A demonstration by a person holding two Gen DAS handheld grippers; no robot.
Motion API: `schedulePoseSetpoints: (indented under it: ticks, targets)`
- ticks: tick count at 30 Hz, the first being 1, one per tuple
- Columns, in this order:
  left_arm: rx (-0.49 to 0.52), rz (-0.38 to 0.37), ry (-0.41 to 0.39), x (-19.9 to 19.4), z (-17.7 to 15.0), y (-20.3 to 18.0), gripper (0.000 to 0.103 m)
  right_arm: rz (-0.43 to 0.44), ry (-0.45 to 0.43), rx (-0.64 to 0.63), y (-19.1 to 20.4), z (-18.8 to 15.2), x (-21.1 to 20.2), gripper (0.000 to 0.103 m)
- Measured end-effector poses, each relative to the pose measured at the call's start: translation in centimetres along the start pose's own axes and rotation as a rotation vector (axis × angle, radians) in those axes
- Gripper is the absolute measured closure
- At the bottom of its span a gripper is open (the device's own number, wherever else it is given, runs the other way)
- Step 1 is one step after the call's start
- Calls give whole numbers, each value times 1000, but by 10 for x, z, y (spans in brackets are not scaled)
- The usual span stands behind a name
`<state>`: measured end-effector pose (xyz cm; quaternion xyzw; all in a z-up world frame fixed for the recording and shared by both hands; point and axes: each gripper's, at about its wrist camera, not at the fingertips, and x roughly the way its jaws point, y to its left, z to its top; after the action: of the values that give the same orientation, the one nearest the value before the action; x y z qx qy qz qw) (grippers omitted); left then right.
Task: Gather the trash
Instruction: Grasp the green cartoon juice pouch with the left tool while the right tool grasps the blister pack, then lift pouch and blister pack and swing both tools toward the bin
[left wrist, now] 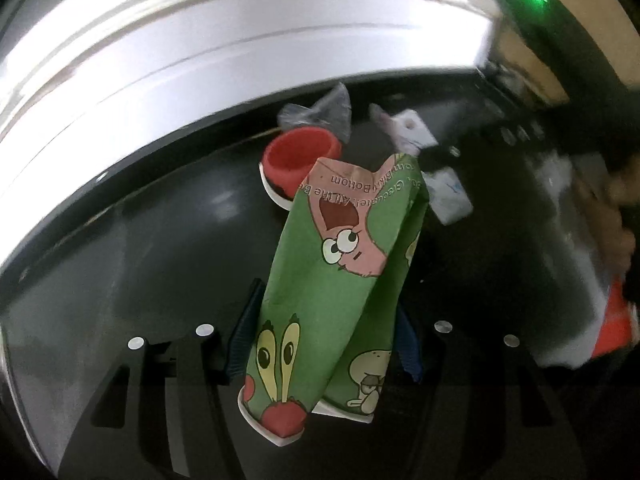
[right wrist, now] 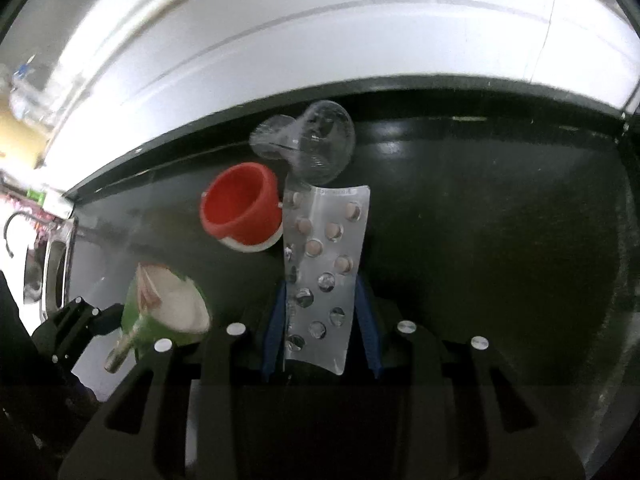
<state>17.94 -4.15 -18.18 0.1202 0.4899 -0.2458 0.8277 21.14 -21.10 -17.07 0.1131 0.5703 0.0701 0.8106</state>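
Observation:
My left gripper is shut on a crushed green cartoon-print paper cup, held above the black table. The cup and left gripper also show in the right wrist view, low at the left. My right gripper is shut on a silver pill blister pack, partly emptied, standing up between the blue pads. A red cup lies on its side on the table beyond both grippers. A crumpled clear plastic piece lies just behind it.
White paper scraps or cartons lie on the table right of the red cup. A white wall runs behind the table's far edge. An orange and white object is blurred at the right edge.

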Motion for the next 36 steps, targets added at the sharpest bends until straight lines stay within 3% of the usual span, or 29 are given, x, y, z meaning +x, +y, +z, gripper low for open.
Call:
schedulePoseSetpoints:
  ticks: [3,12,27,36]
  targets:
    - [-102,47,-18,-23,-4,-1,45,3,-29,-47,6,-12,-19,68]
    - [-183,188,-56,-81,-18,-47,45,13,-81,-116,11,-44,-69,68]
    - [-256,256,-83,-118,-55,-67,45,28,-117,-187,15,-74,-110,68]
    - [-351,318,-104,-148,-81,-44,45,80,-106,-302,69,-81,-115,68]
